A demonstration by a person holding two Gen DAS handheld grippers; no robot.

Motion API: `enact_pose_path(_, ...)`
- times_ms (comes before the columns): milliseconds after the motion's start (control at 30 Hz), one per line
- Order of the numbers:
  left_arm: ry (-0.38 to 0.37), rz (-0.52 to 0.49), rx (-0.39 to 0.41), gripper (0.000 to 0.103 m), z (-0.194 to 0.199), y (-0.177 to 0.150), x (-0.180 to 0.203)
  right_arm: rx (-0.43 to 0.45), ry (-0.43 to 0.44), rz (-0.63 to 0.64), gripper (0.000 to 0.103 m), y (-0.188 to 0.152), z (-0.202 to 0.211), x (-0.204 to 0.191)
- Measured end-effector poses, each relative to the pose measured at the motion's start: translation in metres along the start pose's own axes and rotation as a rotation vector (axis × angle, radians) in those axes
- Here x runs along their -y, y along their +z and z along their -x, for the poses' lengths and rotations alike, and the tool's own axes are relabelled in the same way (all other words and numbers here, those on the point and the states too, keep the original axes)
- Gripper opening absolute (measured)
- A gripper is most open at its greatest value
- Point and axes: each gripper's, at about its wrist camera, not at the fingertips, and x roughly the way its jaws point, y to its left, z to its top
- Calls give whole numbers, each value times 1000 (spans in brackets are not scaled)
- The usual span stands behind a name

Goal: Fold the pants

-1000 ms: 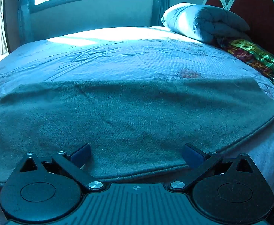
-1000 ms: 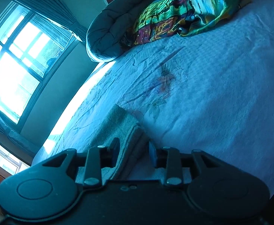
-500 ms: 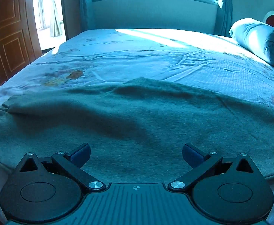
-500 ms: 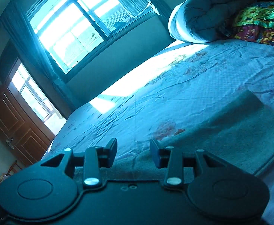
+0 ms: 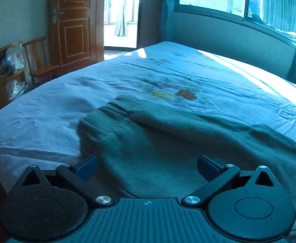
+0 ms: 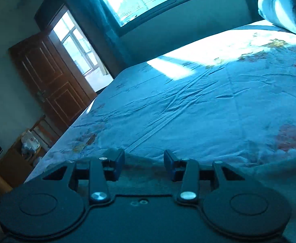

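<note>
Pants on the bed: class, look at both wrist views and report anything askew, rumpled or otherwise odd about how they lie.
The green pants lie rumpled on the bed sheet. In the left wrist view a raised fold runs diagonally near their far end, whose edge looks uneven. Nothing looks spilled or damaged.

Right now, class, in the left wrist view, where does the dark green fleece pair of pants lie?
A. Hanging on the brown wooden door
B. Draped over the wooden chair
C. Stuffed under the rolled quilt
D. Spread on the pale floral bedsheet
D: the dark green fleece pants lie spread flat across the pale floral bedsheet, away from the brown wooden door.
</note>
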Motion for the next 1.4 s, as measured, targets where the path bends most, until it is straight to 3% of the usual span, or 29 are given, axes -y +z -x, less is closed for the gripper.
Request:
enact_pose_path(167,49,115,-95,103,-37,2,-65,-177,31,194,36,11,-127,-68)
enact_pose_path(267,1,101,-100,103,-54,0,-71,-213,44,341,35,2,-168,-106)
enact_pose_path(333,15,51,-108,103,-63,-4,-66,-260,-14,474,33,-11,-191,-126)
enact_pose_path(400,21,36,-104,103,-66,-8,-64,-288,-134,567,41,-21,-213,-124)
enact_pose_path(433,21,35,-96,103,-65,-10,-64,-281,-160,534,60,-20,-215,-114)
enact_pose_path(467,19,32,-88,103,-63,-12,-65,-280,-174,498,67,-17,-215,-108)
enact_pose_path(500,16,31,-82,103,-62,-14,-65,-279,-164,455,66,-14,-209,-100)
enact_pose_path(533,13,30,-75,103,-57,-15,-66,-268,-162,431,60,-11,-201,-96)
enact_pose_path(567,12,28,-69,103,-55,-15,-66,-247,-158,412,42,-10,-189,-95)
enact_pose_path(600,14,33,-60,103,-50,-13,-66,-197,-146,365,38,-6,-164,-88)
enact_pose_path(733,-4,12,-17,103,-25,-12,-47,1,-92,82,44,-12,-52,-34)
enact_pose_path(833,-53,-60,17,103,-9,-18,-8,138,-216,-93,44,-36,47,28)
enact_pose_path(900,-88,-85,30,103,0,-22,20,226,-348,-226,46,-57,115,72)
enact_pose_path(1033,-217,-121,6,103,17,-37,96,387,-520,-492,45,-104,222,142)
enact_pose_path(1167,-373,-240,-34,103,45,-67,195,479,-497,-756,45,-143,267,196)
enact_pose_path(1300,-474,-359,-51,103,79,-100,278,530,-428,-879,44,-160,264,225)
enact_pose_path(1400,-505,-393,-72,103,92,-116,318,532,-377,-893,44,-160,254,238)
